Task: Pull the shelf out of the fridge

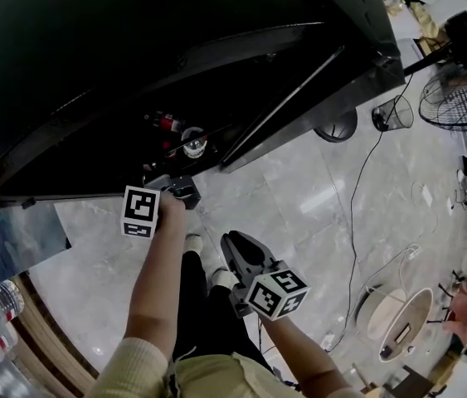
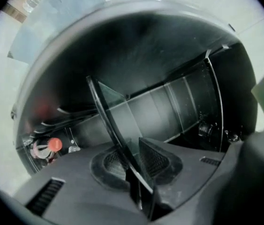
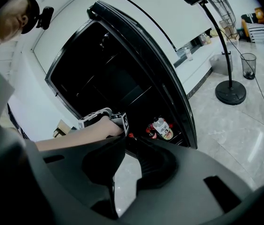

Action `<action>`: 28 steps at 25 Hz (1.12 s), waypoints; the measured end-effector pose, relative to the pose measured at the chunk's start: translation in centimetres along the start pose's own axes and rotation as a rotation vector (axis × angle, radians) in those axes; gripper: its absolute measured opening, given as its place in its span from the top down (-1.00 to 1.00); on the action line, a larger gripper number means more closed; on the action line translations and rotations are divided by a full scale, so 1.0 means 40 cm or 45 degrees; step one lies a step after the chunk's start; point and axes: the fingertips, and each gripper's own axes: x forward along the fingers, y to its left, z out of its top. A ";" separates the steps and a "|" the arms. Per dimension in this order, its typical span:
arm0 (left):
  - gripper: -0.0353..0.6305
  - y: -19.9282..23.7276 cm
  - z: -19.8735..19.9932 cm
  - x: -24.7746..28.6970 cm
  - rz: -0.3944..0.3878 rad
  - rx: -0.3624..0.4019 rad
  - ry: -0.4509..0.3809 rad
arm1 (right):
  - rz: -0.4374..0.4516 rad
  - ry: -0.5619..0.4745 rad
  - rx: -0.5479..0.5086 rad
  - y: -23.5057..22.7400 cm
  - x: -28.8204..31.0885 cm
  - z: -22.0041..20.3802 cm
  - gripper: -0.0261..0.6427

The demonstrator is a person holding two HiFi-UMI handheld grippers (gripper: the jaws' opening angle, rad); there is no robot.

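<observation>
Floor tiles (image 1: 299, 189) underfoot, and nearest the body the right gripper (image 3: 127, 146) hangs back from the action. It is tilted down a little, jaws partly apart, and only bare floor shows through the gap, so it's carrying nothing.

Further out, the left gripper (image 2: 129, 156) is level and reaching into the open fridge (image 1: 133, 48), and this is the busy one. The front rim of the glass shelf (image 2: 101, 114) runs straight through between its jaws. The pads look pinched onto that rim, a narrow hold on a thin edge. So the shelf sits inside the cabinet, caught at its front edge.

Beyond it is the panelled back wall (image 2: 160, 107) of the compartment. Off to the side the door (image 3: 169, 93) stands wide, with bottles (image 3: 162, 128) low down by its foot. Door rack or cabinet floor, I can't say.

Step in hand, by my reading: grip made, pull about to begin. The next move calls for a straight, level draw toward the body with no twist. Otherwise the glass may bind in its runners or slip from the pads.
</observation>
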 end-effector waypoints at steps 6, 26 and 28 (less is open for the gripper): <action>0.71 -0.001 -0.003 -0.038 -0.005 0.003 0.022 | -0.003 -0.046 -0.005 -0.024 0.010 0.047 0.69; 0.71 -0.009 -0.036 -0.166 -0.028 -0.030 0.125 | 0.120 -0.076 0.198 -0.061 0.172 0.164 0.56; 0.71 -0.008 -0.041 -0.169 -0.032 -0.033 0.138 | 0.144 -0.081 0.239 -0.064 0.188 0.175 0.53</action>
